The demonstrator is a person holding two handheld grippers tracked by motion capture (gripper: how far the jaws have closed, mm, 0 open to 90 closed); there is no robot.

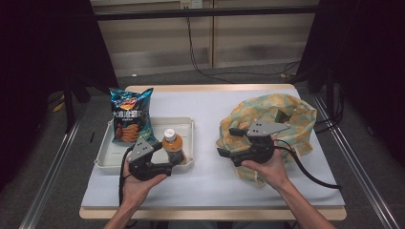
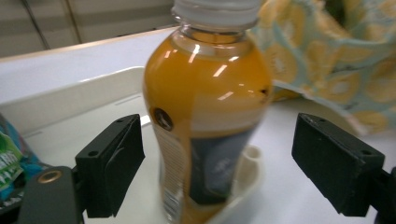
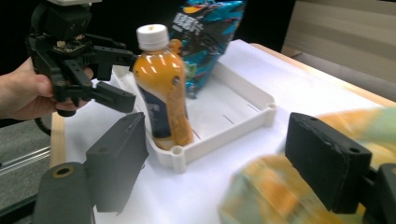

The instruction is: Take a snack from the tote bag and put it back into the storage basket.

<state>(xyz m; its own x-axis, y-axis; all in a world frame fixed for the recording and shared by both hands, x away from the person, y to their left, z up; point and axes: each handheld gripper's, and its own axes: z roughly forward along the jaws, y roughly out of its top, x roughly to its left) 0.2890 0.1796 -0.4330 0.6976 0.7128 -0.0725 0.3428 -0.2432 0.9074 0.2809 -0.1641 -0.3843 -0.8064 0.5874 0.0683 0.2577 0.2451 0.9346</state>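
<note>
We see the left claw (image 1: 168,153) spread wide around a smooth orange-filled plastic bottle (image 1: 173,147); the right claw (image 1: 228,141) gapes over crumpled patterned cloth (image 1: 286,114).

Bottle (image 1: 173,145) and chip bag (image 1: 130,114) in tray (image 1: 111,155) at left, cloth bag (image 1: 291,119) well apart at right.

We look down from above the table; our two gripper views sit close to the orange bottle (image 1: 173,147), from opposite sides, and all share it.
</note>
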